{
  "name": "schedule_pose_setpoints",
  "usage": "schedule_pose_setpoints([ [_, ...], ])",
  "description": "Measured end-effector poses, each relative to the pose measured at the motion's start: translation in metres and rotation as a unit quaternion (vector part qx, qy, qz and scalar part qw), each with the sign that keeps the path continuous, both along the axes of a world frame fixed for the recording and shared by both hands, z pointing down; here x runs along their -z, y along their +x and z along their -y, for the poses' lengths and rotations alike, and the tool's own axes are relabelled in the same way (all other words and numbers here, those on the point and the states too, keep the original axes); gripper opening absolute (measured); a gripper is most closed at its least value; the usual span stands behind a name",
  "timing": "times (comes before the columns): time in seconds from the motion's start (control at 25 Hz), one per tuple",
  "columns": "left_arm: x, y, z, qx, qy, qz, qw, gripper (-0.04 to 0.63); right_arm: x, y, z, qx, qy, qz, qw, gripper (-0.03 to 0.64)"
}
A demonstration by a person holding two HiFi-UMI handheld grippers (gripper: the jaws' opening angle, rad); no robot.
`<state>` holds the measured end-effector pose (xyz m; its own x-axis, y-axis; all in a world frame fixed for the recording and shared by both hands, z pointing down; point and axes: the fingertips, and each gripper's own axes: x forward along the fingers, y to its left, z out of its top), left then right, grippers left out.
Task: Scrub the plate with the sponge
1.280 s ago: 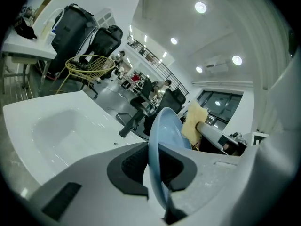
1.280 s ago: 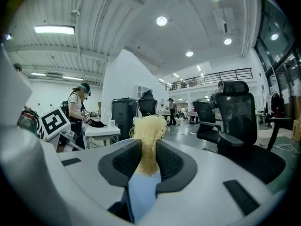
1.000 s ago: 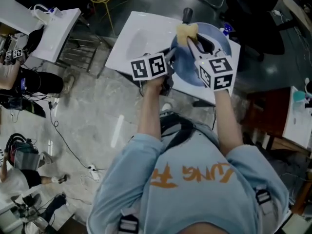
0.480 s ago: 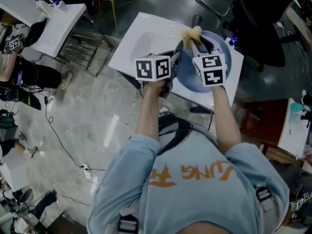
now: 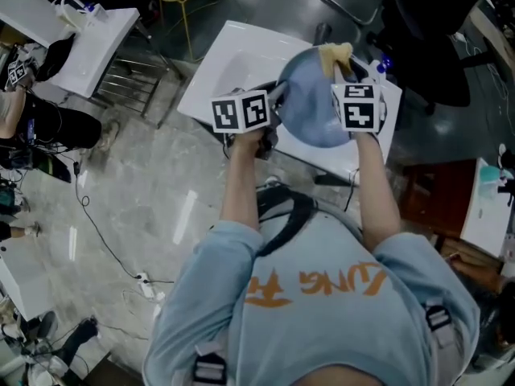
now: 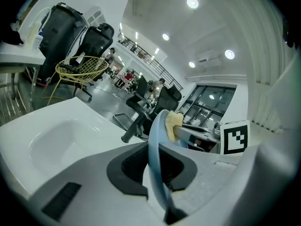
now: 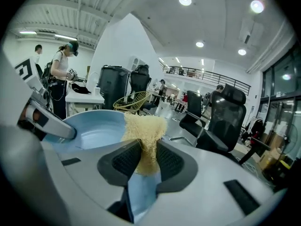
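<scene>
We see the sponge (image 5: pixel 335 55) has shifted right along the far rim of the plate (image 5: pixel 310 107). Left gripper (image 6: pixel 157 168) clamps plate edge; right gripper (image 7: pixel 147 157) pinches sponge.

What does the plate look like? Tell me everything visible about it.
The plate is round, pale blue, smooth and glossy, with a shallow raised rim. It is held tilted above the white sink, its rim clamped in the left gripper. The yellow sponge, pinched in the right gripper, presses against its far rim.
</scene>
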<state>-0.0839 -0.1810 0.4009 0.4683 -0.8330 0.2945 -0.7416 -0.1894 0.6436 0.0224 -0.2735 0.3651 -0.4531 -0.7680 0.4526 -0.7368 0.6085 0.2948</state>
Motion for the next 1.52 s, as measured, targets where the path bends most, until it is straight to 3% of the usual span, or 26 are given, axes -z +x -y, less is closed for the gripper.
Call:
schedule_pose_setpoints([
  [0.28,-0.002,-0.020,0.002,0.033,0.004,-0.036,0.9988,0.029,-0.001,0.029,0.000,-0.033,-0.011,0.014,0.999,0.098],
  [0.6,-0.006,-0.007,0.007,0.047,0.011,-0.057,0.9972,0.028,0.014,0.060,0.000,-0.044,0.004,0.062,0.997,0.097],
  [0.8,-0.012,-0.026,0.000,0.084,0.008,-0.061,0.9945,0.029,0.034,0.038,-0.007,0.009,0.022,0.090,0.996,0.097],
  [1.04,-0.006,-0.044,-0.009,0.105,0.013,-0.056,0.9928,0.029,0.042,-0.033,-0.036,0.108,0.027,0.096,0.989,0.097],
  [1.16,-0.001,-0.049,-0.013,0.115,0.016,-0.051,0.9920,0.029,0.039,-0.072,-0.058,0.163,0.024,0.084,0.983,0.097],
  [1.32,0.009,-0.056,-0.017,0.114,0.020,-0.026,0.9930,0.029,0.037,-0.114,-0.085,0.227,0.055,0.039,0.971,0.097],
  [1.52,0.015,-0.061,-0.024,0.104,0.021,-0.004,0.9943,0.029,0.031,-0.137,-0.099,0.252,0.085,-0.001,0.964,0.097],
])
